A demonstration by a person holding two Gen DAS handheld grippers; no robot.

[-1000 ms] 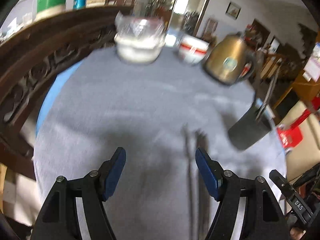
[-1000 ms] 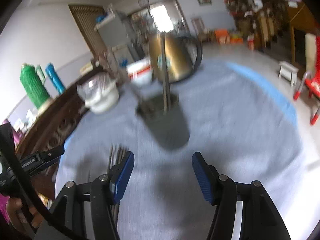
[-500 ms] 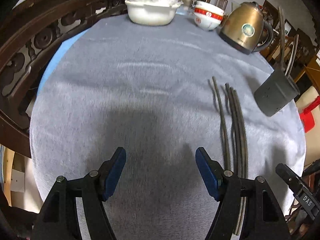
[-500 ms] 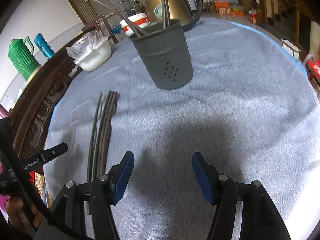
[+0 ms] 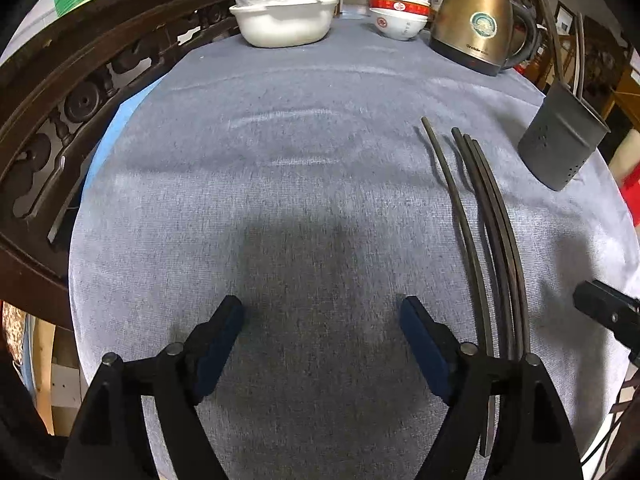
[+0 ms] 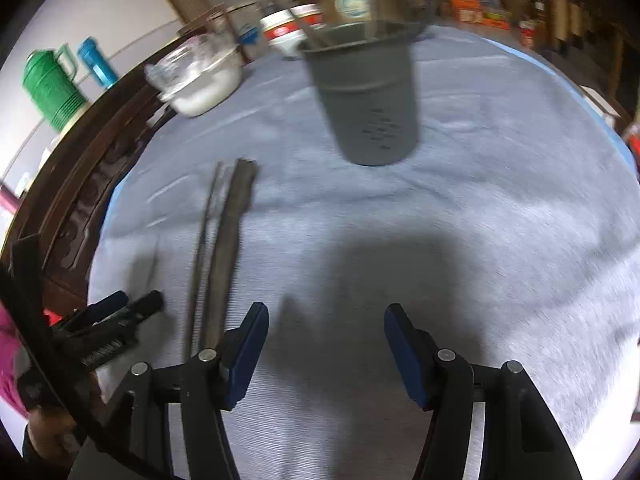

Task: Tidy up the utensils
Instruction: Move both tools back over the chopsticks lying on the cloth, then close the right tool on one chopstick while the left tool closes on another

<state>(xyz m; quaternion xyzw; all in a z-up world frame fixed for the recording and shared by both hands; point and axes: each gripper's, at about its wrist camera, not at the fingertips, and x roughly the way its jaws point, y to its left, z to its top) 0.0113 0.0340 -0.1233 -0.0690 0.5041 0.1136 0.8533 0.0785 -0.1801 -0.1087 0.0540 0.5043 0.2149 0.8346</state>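
Four dark chopsticks [image 5: 486, 216] lie bunched flat on the grey cloth [image 5: 280, 184], near the grey holder [image 5: 560, 142] meant for them; left gripper [image 5: 322, 344] beside them, empty jaws opening; right gripper [image 6: 326, 344] wide, empty, over bare cloth.

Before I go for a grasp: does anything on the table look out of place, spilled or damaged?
Only the task's own mess: four dark chopsticks lie loose on the grey cloth, beside the grey utensil holder rather than in it. The holder stands upright with some utensils inside. Nothing looks spilled or broken.
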